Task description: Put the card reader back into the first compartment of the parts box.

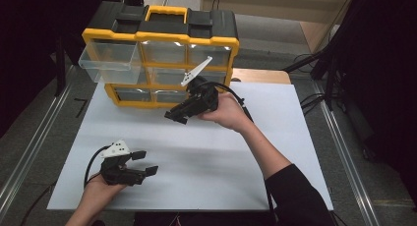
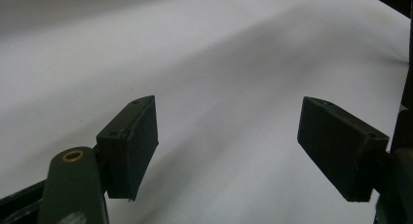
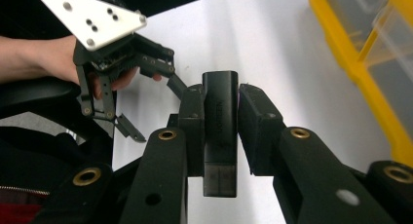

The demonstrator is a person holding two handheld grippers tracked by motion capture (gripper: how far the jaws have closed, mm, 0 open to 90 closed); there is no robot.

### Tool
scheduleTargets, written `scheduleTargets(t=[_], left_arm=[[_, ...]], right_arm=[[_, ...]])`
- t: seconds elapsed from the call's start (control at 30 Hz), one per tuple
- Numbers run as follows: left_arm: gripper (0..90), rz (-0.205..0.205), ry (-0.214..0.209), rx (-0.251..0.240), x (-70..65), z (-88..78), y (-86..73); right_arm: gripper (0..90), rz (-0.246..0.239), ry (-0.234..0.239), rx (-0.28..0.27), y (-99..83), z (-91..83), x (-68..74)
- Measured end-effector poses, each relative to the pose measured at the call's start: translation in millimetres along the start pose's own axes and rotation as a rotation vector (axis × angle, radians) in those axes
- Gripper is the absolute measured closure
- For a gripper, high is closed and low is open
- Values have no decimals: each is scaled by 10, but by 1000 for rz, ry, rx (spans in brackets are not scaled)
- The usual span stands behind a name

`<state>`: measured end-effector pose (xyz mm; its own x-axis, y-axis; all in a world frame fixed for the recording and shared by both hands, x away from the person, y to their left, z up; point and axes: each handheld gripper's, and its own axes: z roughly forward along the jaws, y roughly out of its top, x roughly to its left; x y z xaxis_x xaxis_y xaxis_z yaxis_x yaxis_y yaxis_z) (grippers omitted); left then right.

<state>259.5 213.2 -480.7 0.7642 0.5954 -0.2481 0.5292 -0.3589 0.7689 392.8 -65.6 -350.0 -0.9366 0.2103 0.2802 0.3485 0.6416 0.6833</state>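
Observation:
My right gripper (image 1: pixel 176 117) hangs above the middle of the white tabletop (image 1: pixel 246 152), just in front of the organizer, pointing down to the left. In the right gripper view its jaws (image 3: pixel 220 100) are shut on a small black rectangular block (image 3: pixel 220 131), which stands upright between the pads. My left gripper (image 1: pixel 145 162) rests low over the table's front left with its jaws wide apart. The left gripper view shows nothing between its pads (image 2: pixel 229 131), just bare white surface. The left gripper (image 3: pixel 153 107) with its grey plate also appears in the right gripper view.
A yellow and black organizer (image 1: pixel 162 39) with clear drawers stands at the table's back edge. Its top left drawer (image 1: pixel 105 61) is pulled out. The organizer's yellow frame (image 3: pixel 350 63) shows at the right of the right gripper view. Metal rails flank the table.

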Motion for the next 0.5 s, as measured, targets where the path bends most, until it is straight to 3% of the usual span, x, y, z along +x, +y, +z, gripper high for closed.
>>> scheduleTargets(t=[0.5], left_arm=[[241,-4,1,-5,2,1,0]], right_arm=[[707,-19,9,-17,334,-232,45]])
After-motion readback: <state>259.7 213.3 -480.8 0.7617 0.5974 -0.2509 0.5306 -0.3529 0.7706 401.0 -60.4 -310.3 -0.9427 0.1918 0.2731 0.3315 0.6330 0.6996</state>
